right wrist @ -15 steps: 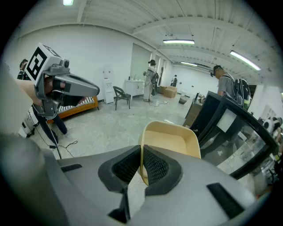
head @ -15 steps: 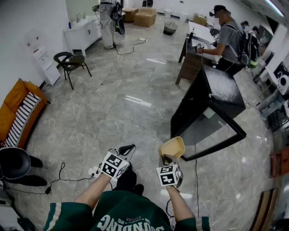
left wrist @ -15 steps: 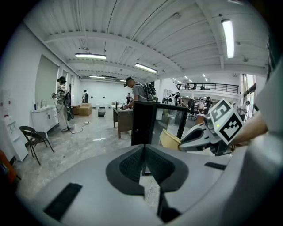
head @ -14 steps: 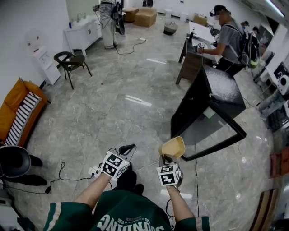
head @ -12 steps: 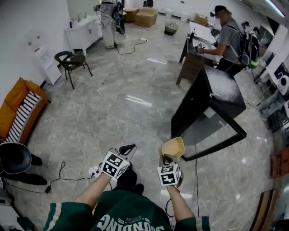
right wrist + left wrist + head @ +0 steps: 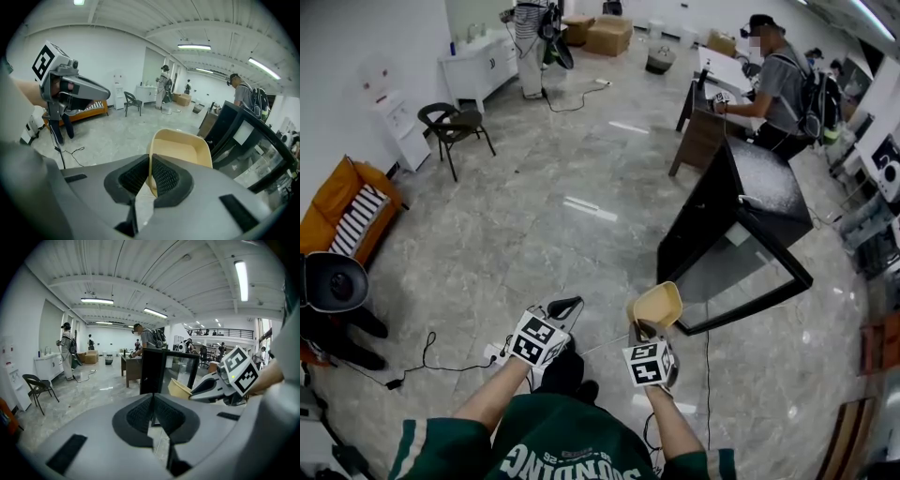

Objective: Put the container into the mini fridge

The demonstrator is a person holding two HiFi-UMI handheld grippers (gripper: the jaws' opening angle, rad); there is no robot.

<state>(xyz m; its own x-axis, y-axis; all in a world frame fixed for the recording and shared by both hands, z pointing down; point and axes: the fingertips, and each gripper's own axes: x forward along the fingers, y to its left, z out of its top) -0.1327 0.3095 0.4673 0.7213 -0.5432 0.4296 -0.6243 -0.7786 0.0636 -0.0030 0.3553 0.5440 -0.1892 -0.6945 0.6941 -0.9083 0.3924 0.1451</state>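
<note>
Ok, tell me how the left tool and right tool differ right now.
The right tool is shut on the wall of the tan container; the left tool is shut on nothing. The right tool sits nearer the mini fridge than the left tool. Both carry a marker cube and point forward.

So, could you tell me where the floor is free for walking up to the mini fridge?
Bare floor runs between the black chair and the mini fridge. Crowded: a cable lies left of the left gripper; a desk stands behind the fridge.
</note>
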